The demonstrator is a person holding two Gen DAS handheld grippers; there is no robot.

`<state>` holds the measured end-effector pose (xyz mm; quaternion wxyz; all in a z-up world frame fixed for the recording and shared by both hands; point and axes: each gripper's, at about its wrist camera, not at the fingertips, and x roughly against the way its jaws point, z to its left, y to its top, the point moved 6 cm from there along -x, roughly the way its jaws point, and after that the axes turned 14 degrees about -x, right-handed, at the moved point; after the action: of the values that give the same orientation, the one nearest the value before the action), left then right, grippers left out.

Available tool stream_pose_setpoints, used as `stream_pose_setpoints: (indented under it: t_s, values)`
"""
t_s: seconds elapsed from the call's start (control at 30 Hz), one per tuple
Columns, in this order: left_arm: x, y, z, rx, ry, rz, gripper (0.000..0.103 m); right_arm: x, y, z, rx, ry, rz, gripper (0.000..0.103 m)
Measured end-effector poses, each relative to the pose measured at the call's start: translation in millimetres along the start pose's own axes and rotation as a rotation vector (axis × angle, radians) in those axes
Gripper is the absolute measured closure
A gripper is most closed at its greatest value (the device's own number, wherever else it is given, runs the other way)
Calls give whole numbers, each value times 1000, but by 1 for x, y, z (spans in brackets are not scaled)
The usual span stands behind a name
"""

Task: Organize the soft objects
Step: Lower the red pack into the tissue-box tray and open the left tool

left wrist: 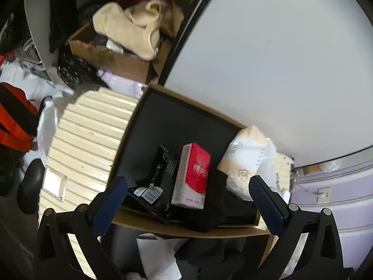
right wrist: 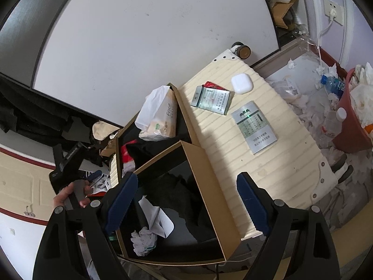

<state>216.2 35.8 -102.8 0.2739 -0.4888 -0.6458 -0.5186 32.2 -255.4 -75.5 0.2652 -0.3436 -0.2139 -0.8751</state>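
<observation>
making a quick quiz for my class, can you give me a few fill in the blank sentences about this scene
1. The red and white packet stands inside a cardboard ____.
2. The white earbud case lies on the ribbed cream ____.
3. The left gripper holds ____ between its fingers.
4. The crumpled white paper lies in the box nearer the ____ gripper.

Missing words: box; suitcase; nothing; right

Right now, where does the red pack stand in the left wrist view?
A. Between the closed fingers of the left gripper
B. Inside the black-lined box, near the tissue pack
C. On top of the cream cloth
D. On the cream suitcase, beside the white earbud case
B: the red pack stands upright inside the black-lined box, with the tissue pack to its right.
</observation>
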Motion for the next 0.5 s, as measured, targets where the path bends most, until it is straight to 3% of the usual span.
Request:
stream_pose_setpoints:
  t_s: [0.17, 0.33, 0.5]
  values:
    - [45, -25, -3, -19, -57, -64, 0, 0, -2, 1, 9, 1, -3, 17]
    - [68, -63, 0, -19, -118, -45, 0, 0, -2, 1, 23, -14, -12, 17]
    - [76, -95, 6, -34, -84, -11, 0, -5, -8, 2, 52, -49, -15, 17]
